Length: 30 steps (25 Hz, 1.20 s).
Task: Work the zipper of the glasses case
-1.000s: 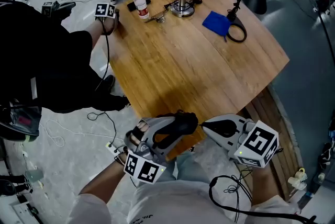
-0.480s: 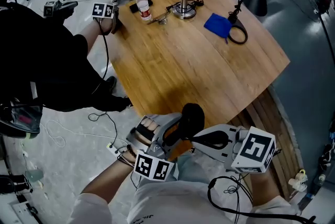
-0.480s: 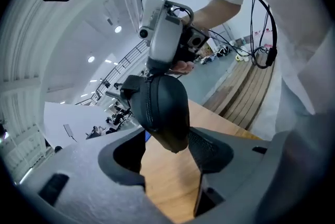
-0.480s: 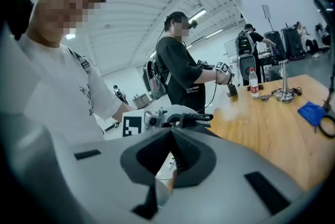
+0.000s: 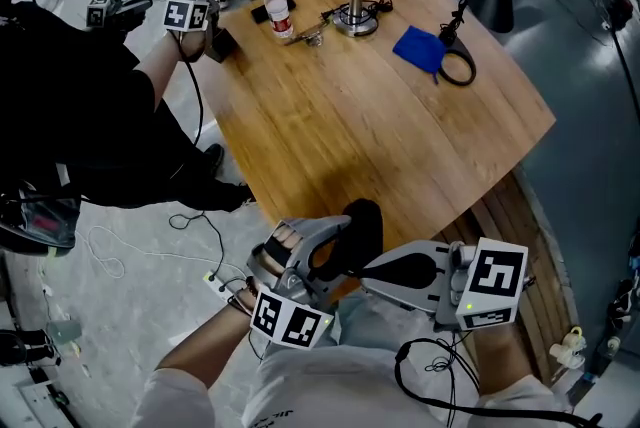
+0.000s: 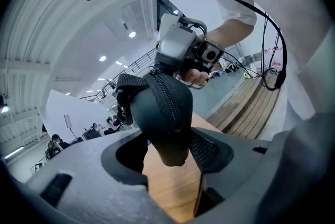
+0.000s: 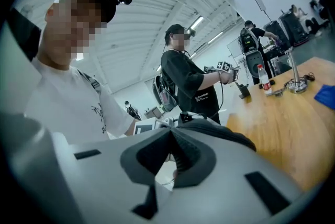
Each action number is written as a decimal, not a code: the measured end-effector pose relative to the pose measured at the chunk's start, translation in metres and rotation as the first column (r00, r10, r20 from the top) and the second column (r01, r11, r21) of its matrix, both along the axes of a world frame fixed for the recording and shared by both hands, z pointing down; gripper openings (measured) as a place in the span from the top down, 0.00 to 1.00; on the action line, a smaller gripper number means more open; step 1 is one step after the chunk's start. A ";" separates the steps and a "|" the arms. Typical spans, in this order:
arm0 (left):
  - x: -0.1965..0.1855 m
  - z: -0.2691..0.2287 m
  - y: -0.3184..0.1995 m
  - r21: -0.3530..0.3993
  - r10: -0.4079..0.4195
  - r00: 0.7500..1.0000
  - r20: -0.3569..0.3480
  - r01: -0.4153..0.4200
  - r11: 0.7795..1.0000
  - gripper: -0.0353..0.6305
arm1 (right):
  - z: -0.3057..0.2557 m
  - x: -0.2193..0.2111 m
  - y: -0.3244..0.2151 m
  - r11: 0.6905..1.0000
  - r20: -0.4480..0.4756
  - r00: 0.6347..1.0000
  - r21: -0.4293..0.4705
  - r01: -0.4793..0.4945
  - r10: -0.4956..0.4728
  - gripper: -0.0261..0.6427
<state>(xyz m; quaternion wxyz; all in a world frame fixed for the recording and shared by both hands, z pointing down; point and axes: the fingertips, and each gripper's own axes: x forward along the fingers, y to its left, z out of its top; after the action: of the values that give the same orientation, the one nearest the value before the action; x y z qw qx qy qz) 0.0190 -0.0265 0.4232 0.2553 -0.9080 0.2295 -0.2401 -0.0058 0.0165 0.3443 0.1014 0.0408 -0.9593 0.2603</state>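
**Glasses case gripped over near table edge**

Left gripper (image 5: 338, 256) is holding the black glasses case (image 5: 360, 226) upright by its lower end, its jaws opening with the case between the pads. Right gripper (image 5: 372, 268) is sitting fully closed, tips against the case. The zipper (image 6: 168, 102) is showing closed along the case's ridge. The table (image 5: 380, 126) is lying bare ahead, up to a bottle (image 5: 279, 12) and a blue cloth (image 5: 420, 48).

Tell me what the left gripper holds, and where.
The black oval zippered glasses case, by its rounded end; the left gripper is opening its jaws.
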 end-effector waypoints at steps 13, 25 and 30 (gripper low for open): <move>0.007 -0.009 0.001 -0.079 0.013 0.993 -0.117 -0.022 0.997 0.50 | -0.015 0.005 -0.016 0.989 0.161 0.983 -0.132 -0.064 0.085 0.96; -0.007 -0.008 -0.007 -0.080 -0.008 0.996 -0.086 0.002 0.997 0.58 | -0.014 0.009 -0.017 0.993 0.047 0.997 -0.106 -0.058 0.063 0.96; -0.015 0.007 -0.001 -0.051 0.010 1.000 0.022 -0.009 0.999 0.60 | -0.005 0.017 -0.017 0.998 -0.146 0.989 -0.053 -0.038 0.030 0.96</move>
<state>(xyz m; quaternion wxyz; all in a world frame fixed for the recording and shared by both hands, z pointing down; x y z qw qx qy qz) 0.0045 -0.0271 0.4298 0.2356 -0.9126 0.2162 -0.2549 0.0113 -0.0007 0.3391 0.1676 0.0731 -0.9409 0.2851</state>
